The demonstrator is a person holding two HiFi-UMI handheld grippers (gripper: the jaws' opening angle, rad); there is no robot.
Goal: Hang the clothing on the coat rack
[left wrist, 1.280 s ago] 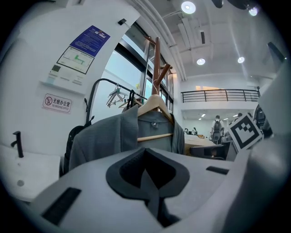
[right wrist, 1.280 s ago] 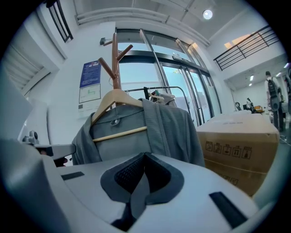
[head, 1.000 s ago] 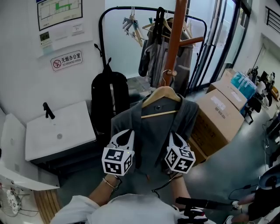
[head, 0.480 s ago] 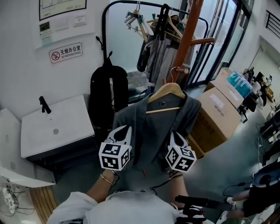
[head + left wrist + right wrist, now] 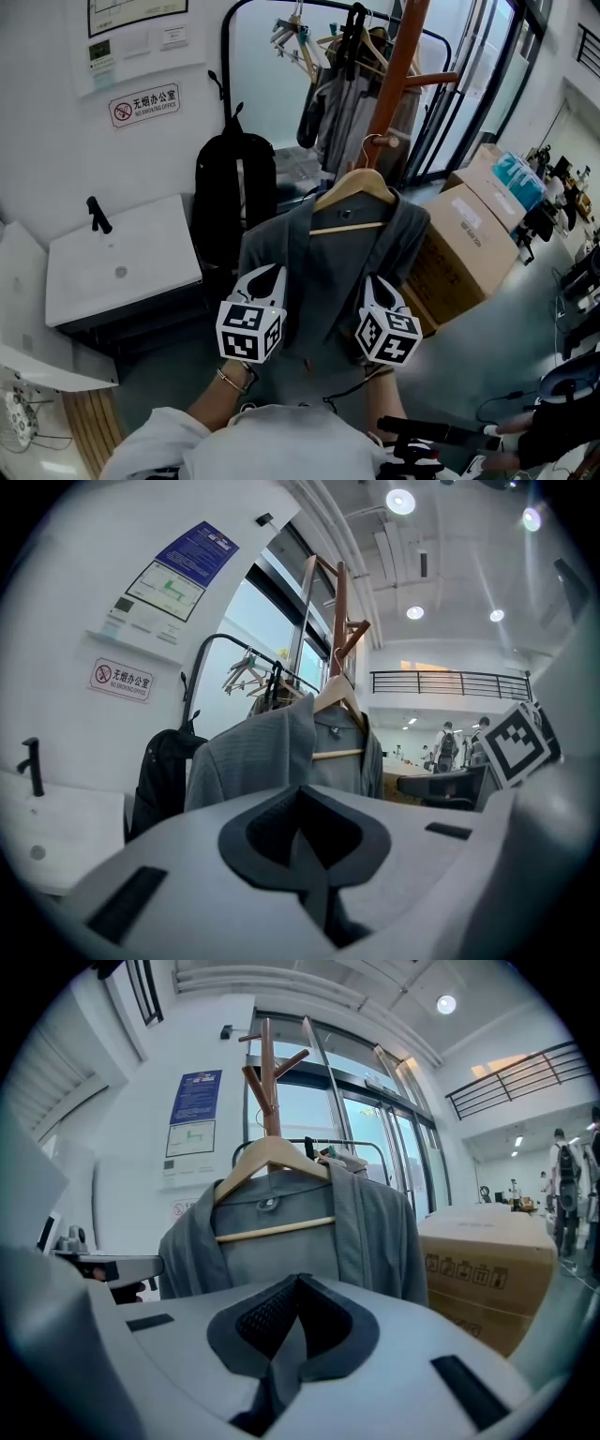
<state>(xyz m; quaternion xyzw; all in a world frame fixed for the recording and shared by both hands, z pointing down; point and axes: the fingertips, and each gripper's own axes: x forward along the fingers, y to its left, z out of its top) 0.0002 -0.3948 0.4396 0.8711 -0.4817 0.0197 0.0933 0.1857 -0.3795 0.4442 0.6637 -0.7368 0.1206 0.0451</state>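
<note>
A grey jacket (image 5: 328, 272) hangs on a wooden hanger (image 5: 354, 187), whose metal hook sits at a short peg (image 5: 401, 141) of the brown coat rack pole (image 5: 398, 75). My left gripper (image 5: 272, 275) is shut on the jacket's left front edge, low down. My right gripper (image 5: 372, 284) is shut on its right front edge at about the same height. In the left gripper view grey cloth runs down between the jaws of the gripper (image 5: 309, 855), with the jacket (image 5: 272, 752) above. The right gripper view shows the same pinch at the gripper (image 5: 286, 1344), below the hanger (image 5: 272, 1157).
A black backpack (image 5: 234, 197) hangs against the wall at left, above a white sink unit (image 5: 122, 272). A black clothes rail (image 5: 328, 94) with hangers and garments stands behind the rack. Cardboard boxes (image 5: 469, 244) are stacked at right. People stand far off (image 5: 567, 1194).
The hanger and jacket have shifted slightly up and right along with the rack as the head view moved. Both grippers keep their hold on the jacket.
</note>
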